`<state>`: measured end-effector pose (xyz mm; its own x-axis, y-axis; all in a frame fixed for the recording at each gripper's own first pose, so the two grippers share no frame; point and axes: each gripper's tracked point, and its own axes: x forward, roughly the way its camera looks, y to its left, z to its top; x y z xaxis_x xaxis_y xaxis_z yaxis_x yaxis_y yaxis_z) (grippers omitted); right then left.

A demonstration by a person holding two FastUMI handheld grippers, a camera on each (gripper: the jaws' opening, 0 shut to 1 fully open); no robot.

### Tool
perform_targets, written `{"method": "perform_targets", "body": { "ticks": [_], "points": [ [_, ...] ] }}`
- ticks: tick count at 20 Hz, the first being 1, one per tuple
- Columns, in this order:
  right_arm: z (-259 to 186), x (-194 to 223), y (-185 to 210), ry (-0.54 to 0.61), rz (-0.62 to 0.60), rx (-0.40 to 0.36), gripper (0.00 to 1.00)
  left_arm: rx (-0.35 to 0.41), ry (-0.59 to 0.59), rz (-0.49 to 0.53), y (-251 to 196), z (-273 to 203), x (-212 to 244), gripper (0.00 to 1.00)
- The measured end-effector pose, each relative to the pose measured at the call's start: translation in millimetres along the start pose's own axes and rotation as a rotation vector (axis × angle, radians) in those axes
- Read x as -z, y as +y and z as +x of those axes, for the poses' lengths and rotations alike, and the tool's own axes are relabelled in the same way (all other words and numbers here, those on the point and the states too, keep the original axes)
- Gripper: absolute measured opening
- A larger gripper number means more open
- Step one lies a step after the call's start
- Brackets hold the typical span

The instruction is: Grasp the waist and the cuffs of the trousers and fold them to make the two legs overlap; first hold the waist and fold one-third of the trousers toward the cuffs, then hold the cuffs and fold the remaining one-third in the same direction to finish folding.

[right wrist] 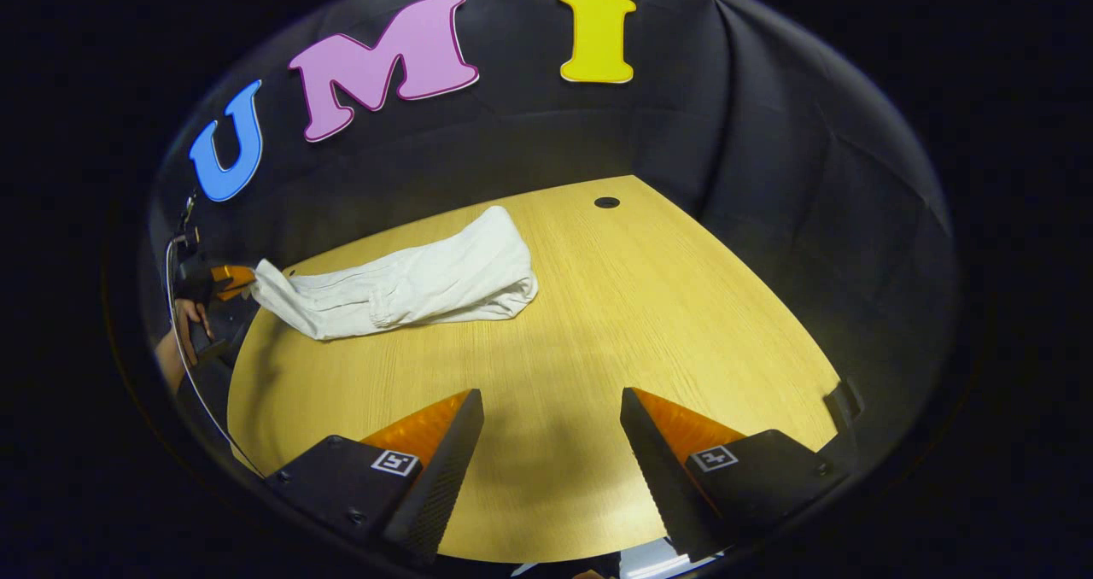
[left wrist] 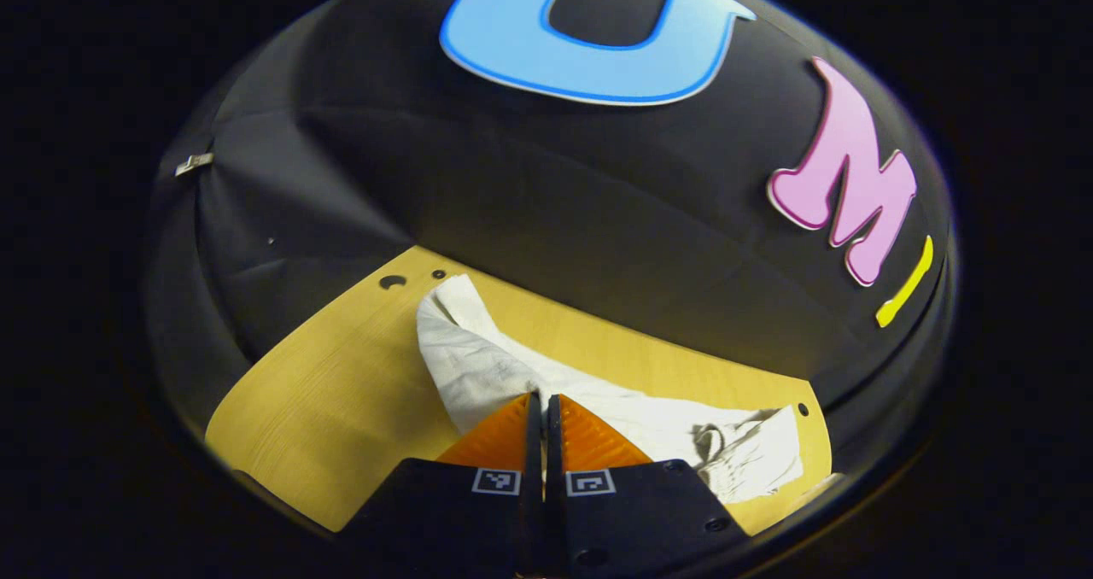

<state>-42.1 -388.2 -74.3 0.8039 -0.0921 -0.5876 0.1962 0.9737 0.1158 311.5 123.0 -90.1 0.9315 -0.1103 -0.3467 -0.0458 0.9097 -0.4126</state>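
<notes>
White trousers (right wrist: 410, 284) lie crumpled in a long strip on the wooden table (right wrist: 649, 306), toward its far left. In the right gripper view, my left gripper (right wrist: 232, 278) pinches the strip's pointed left end, with a hand (right wrist: 184, 318) behind it. In the left gripper view, my left gripper (left wrist: 542, 398) has its fingers together on the cloth's near edge, and the trousers (left wrist: 478, 357) run away to the left and right. I cannot tell which end is the waist. My right gripper (right wrist: 551, 400) hovers open over bare table, well short of the trousers.
The black cloth wall closes in the table on the far and right sides. A round hole (right wrist: 606, 202) sits in the tabletop near the back, and another hole (left wrist: 393, 282) lies beyond the trousers in the left gripper view. Bare wood stretches between my right gripper and the cloth.
</notes>
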Motion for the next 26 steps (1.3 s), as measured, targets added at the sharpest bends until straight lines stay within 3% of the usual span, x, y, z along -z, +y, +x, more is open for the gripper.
{"method": "perform_targets", "body": {
  "ticks": [5,15,23,26],
  "points": [
    [7,-6,-26,0.0,0.022,-0.022,0.99,0.089,-0.055,0.049,-94,-10,-21,0.05],
    [17,-18,-77,-0.005,0.049,-0.053,0.99,0.316,-0.065,0.076,-288,-35,0,0.05],
    [16,-14,-114,0.002,0.042,-0.073,0.99,0.41,0.015,0.09,-388,-42,68,0.05],
    [15,-11,-122,0.006,0.038,-0.08,0.99,0.399,0.079,0.106,-399,-38,111,0.05]
  ]
}}
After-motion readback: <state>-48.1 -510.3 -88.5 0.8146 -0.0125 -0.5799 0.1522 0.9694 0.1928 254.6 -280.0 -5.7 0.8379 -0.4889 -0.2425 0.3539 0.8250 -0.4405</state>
